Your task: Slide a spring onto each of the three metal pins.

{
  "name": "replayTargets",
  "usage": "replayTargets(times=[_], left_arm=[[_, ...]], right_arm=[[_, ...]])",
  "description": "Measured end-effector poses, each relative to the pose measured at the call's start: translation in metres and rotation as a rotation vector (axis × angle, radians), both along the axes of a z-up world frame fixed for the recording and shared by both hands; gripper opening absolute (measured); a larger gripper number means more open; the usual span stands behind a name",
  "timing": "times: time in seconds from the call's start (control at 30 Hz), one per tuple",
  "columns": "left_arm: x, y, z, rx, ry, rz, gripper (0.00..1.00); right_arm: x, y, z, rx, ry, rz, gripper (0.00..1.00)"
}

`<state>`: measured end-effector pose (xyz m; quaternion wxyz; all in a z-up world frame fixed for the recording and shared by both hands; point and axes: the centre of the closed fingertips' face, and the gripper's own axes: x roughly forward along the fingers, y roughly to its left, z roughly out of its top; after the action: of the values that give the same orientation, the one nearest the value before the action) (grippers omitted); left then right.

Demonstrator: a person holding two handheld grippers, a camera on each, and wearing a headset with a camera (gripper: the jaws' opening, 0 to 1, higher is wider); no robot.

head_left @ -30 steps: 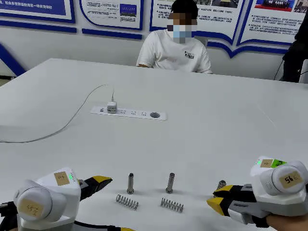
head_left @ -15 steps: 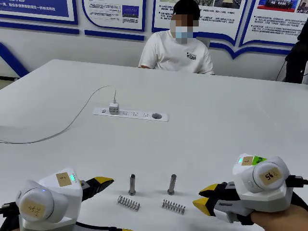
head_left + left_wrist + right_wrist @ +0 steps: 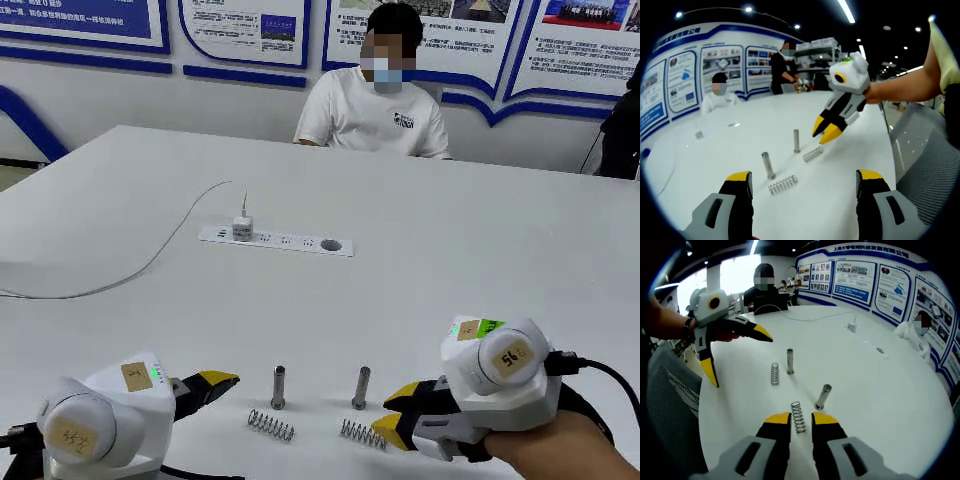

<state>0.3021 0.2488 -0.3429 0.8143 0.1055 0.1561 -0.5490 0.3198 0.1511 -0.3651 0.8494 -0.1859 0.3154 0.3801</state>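
Note:
Two metal pins stand upright on the white table [image 3: 420,270], the left pin [image 3: 278,387] and the right pin [image 3: 360,388]. In front of each lies a spring: the left spring [image 3: 271,425] and the right spring [image 3: 360,433]. My right gripper [image 3: 392,415] is low at the right spring with its jaws a little apart. In the right gripper view that spring [image 3: 798,416] runs in between my fingertips [image 3: 777,419] without being squeezed. My left gripper [image 3: 225,425] hovers left of the left spring [image 3: 783,184], jaws wide open and holding nothing.
A white power strip [image 3: 276,240] with a plugged-in charger [image 3: 242,228] and its cable lies mid-table. A person [image 3: 375,95] sits at the far side. A mesh chair [image 3: 920,150] stands off the near table edge.
My right gripper has moved left and down to the right spring and now covers a third pin that stood on its right. The left gripper has stayed put.

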Motion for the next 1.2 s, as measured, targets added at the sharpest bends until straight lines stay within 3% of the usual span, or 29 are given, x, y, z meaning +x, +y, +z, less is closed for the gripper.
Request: replayTargets(times=[0.6, 1.2], left_arm=[[0.001, 0.001, -0.004, -0.004, 0.009, 0.003, 0.86], [0.003, 0.002, -0.01, -0.009, 0.025, 0.005, 0.86]], right_arm=[[0.008, 0.027, -0.021, -0.084, 0.044, 0.098, 0.17], [0.012, 0.026, -0.038, -0.125, 0.088, 0.117, 0.16]])
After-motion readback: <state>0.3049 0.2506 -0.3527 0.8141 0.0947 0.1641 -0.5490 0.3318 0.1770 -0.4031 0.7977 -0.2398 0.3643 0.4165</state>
